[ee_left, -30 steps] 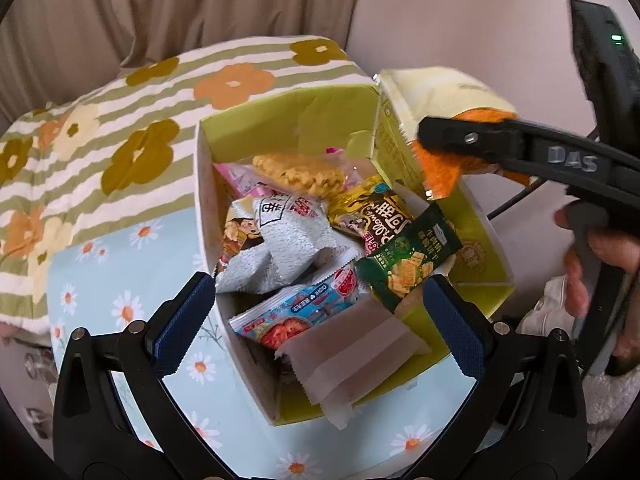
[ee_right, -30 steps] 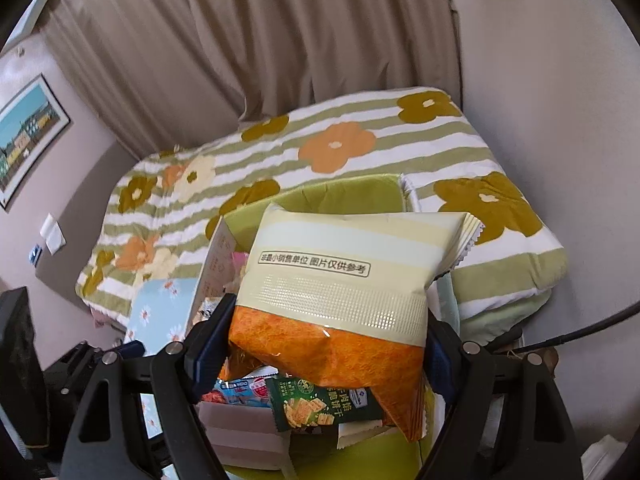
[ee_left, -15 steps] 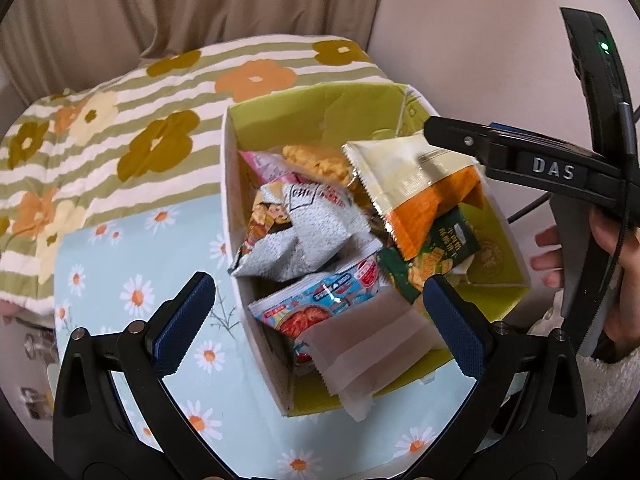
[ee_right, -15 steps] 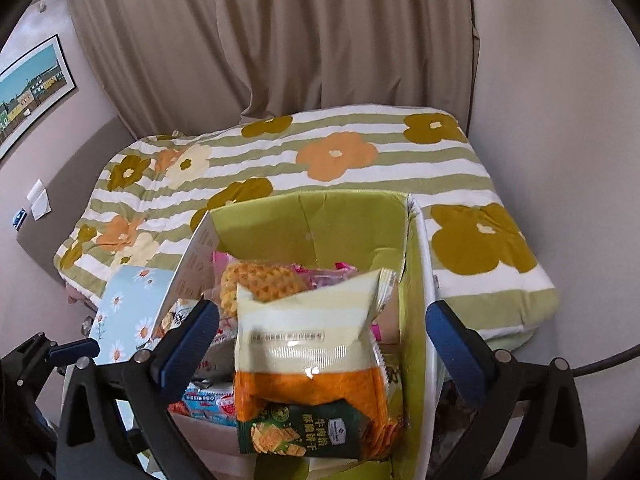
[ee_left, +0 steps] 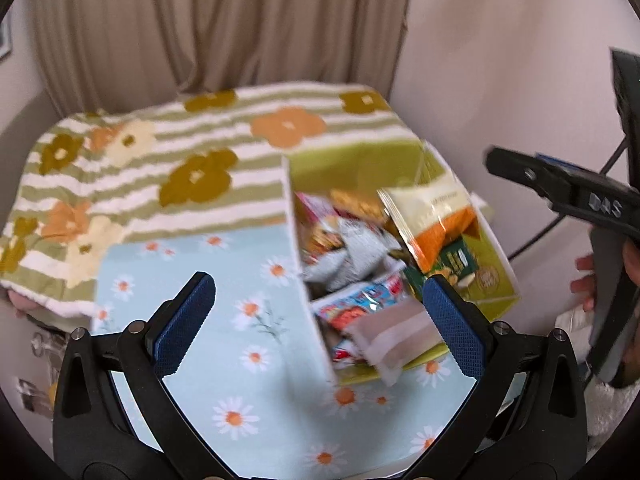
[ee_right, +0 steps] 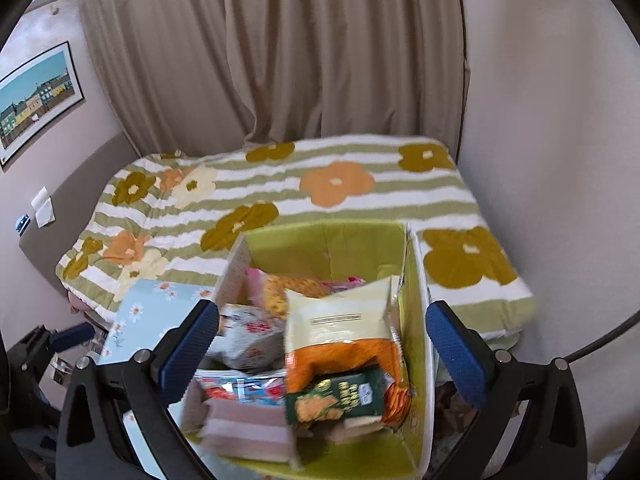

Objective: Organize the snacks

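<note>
The left gripper [ee_left: 318,312] hung wide apart and empty above the daisy cloth [ee_left: 208,344], beside it the green box [ee_right: 360,248] held the cream-and-orange snack bag [ee_right: 340,336] atop other packets, and the right gripper [ee_right: 322,342] stood spread, holding nothing.

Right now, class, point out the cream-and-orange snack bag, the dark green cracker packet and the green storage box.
Cream-and-orange snack bag [ee_right: 340,344]: right wrist view, middle.
Dark green cracker packet [ee_right: 336,398]: right wrist view, front face.
Green storage box [ee_right: 324,246]: right wrist view, far inner wall.

Beige curtain [ee_right: 280,60] hangs behind flowered blanket [ee_right: 320,192].
</note>
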Available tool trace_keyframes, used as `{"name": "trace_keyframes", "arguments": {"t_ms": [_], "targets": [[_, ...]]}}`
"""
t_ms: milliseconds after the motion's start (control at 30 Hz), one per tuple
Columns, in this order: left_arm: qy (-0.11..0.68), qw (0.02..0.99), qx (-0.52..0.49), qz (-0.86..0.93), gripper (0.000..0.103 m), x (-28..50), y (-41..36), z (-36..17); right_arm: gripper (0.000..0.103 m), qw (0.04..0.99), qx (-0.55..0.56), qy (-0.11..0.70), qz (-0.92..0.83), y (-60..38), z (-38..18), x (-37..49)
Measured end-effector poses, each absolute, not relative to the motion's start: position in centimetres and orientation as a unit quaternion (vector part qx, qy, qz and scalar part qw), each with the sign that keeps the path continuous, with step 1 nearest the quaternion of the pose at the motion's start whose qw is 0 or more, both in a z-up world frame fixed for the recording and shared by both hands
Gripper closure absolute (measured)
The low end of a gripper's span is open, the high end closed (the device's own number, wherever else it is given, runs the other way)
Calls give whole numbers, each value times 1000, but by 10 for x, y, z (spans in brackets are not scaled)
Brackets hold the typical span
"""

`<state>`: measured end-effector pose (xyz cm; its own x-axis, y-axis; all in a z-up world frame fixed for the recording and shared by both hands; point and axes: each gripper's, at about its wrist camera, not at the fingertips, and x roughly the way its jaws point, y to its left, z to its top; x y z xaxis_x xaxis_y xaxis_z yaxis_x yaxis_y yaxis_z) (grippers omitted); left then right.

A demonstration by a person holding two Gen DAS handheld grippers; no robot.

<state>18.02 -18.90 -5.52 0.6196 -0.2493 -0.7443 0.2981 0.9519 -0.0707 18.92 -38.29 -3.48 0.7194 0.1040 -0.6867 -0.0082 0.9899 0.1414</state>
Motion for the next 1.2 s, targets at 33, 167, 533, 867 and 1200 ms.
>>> {"name": "trace_keyframes", "arguments": {"t_ms": [33, 167, 533, 867, 1200], "targets": [[399, 905, 25, -147, 0, 173, -179, -47, 0, 927, 62, 368, 29, -378, -29, 183], [362, 923, 5, -129, 0, 145, -141, -16, 0, 943, 43, 331, 14, -352, 3, 138], [306, 948, 11, -86, 0, 45, -63, 12, 0, 957, 19, 288, -23, -281, 16, 22], [293, 952, 14, -89, 0, 2, -42, 5, 0, 955, 43, 289, -48, -269, 4, -14], [284, 954, 19, -93, 0, 0, -42, 9, 0, 956, 41, 287, -49, -263, 6, -13]]}}
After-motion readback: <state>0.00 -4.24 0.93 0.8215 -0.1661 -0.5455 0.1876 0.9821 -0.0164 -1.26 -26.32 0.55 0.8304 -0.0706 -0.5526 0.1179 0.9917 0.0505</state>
